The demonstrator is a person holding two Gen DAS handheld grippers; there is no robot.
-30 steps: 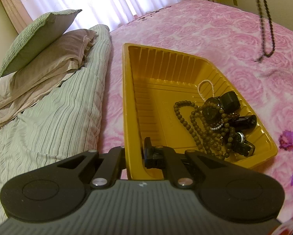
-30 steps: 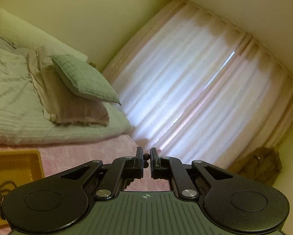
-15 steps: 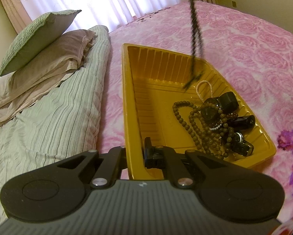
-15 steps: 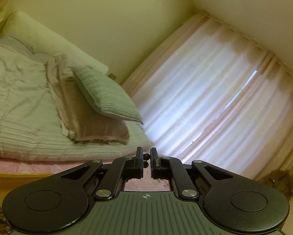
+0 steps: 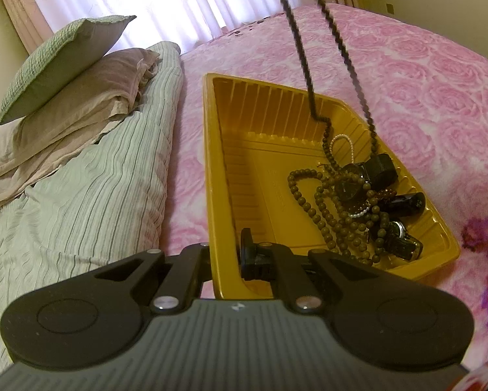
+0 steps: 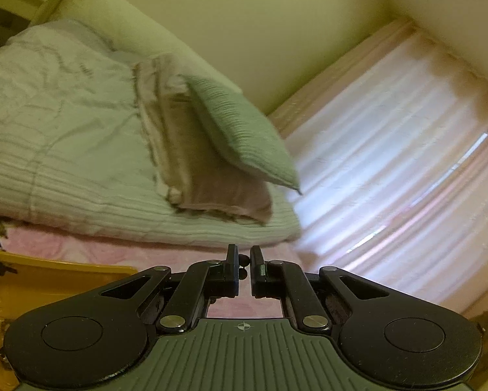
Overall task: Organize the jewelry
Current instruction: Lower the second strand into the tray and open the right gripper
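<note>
A yellow plastic tray (image 5: 244, 150) lies on the pink bedspread. My left gripper (image 5: 226, 251) is shut on its near wall, one finger inside and one outside. In the tray's right end sits a pile of jewelry (image 5: 358, 202): brown bead strands, a small pearl loop and dark watches. A dark bead necklace (image 5: 309, 75) hangs in two strands from above, and its lower end rests on that pile. My right gripper (image 6: 243, 257) is shut on this necklace; a few beads (image 6: 243, 259) show between its fingers. The tray's corner (image 6: 48, 280) appears at the lower left of the right wrist view.
A striped quilt (image 5: 81, 195) lies left of the tray, with a brown pillow (image 5: 91, 97) and a green cushion (image 5: 58, 55) stacked behind it. The pink rose bedspread (image 5: 423, 81) spreads to the right. Curtains (image 6: 390, 179) cover the window at the back.
The hanging necklace has swung left from over the bedspread to over the tray, and its lower end has sunk onto the pile. My right gripper moved left and down. The left one stayed still.
</note>
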